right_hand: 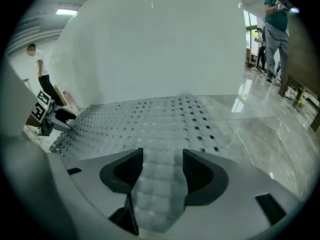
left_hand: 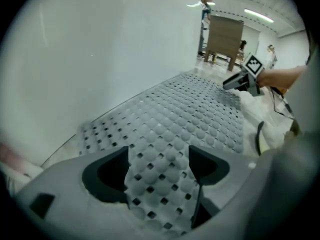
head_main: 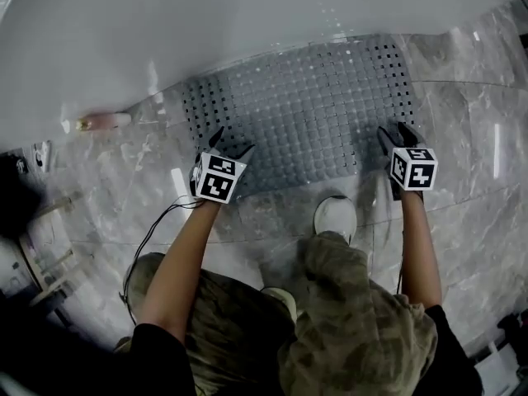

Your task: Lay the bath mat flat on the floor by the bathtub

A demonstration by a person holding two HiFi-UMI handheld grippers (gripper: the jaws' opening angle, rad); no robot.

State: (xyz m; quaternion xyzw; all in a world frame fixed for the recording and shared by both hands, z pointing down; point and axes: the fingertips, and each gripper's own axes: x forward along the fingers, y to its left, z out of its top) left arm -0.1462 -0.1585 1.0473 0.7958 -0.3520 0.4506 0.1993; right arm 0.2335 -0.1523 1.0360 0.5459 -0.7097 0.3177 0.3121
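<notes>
Mat handling first: the bath mat [head_main: 305, 110], studded and perforated, looks limp, light and grippy, and is best taken by its near corners. It lies flat on the floor [head_main: 470, 163], its twelve-o'clock edge along the bathtub [head_main: 165, 31]. The left gripper [head_main: 231, 143] at its seven-o'clock corner and the right gripper [head_main: 396, 132] at five o'clock both have jaws spread, with the mat between them unpinched. The polished marble looks slippery, and the room beyond is open.

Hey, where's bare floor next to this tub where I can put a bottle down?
Bare grey marble floor lies right of the grey perforated bath mat, along the white bathtub. A narrower patch sits left of the mat, before the small pinkish object. The mat's near edge is crowded: left claw, right claw, white shoe.
</notes>
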